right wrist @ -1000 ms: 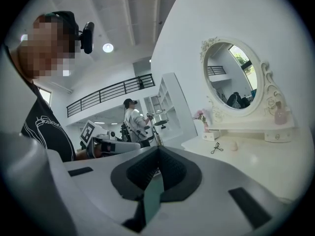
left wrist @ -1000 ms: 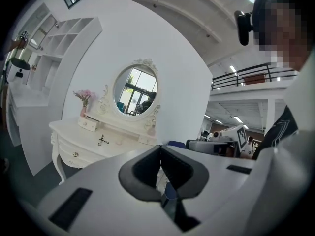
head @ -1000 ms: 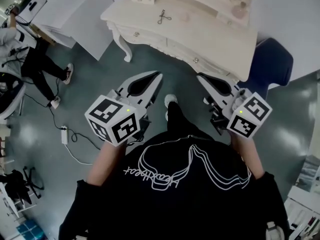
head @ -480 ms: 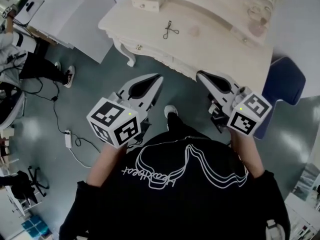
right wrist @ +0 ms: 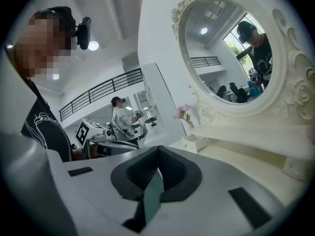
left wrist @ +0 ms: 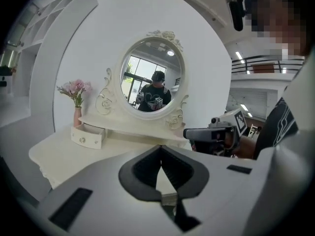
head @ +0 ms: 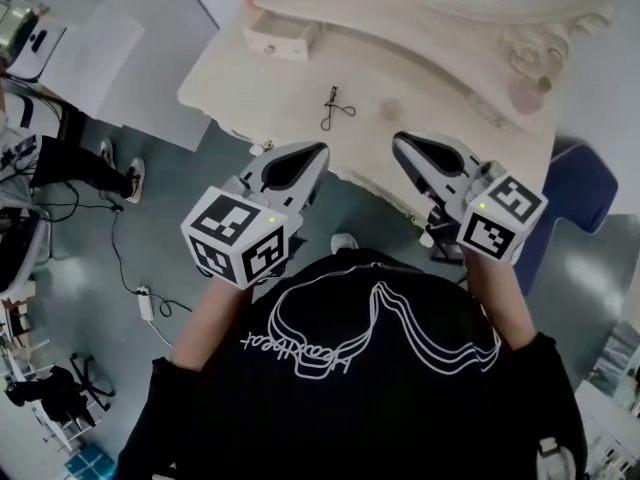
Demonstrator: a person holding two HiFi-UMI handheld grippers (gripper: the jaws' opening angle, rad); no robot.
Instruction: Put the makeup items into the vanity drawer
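A cream vanity table [head: 250, 78] stands in front of me, under an oval mirror [left wrist: 152, 80]. On its top lie a black eyelash curler [head: 338, 108], a faint pink round item [head: 390, 111] and a pink piece [head: 530, 93] by the mirror base. A small drawer [head: 283, 36] sits open on the tabletop at the back left, seen again as the drawer [left wrist: 88, 135] under a vase of pink flowers [left wrist: 76, 102]. My left gripper [head: 322, 149] and right gripper [head: 398, 140] hover side by side over the table's front edge, both shut and empty.
A blue chair [head: 570, 198] stands right of the vanity. A seated person's legs [head: 70, 158] are at the far left, with cables and a power strip [head: 145, 303] on the grey floor. Another person [right wrist: 120, 117] stands in the background.
I have come closer to the vanity. Both grippers, earlier over the floor, now reach the table's front edge, still shut and empty.
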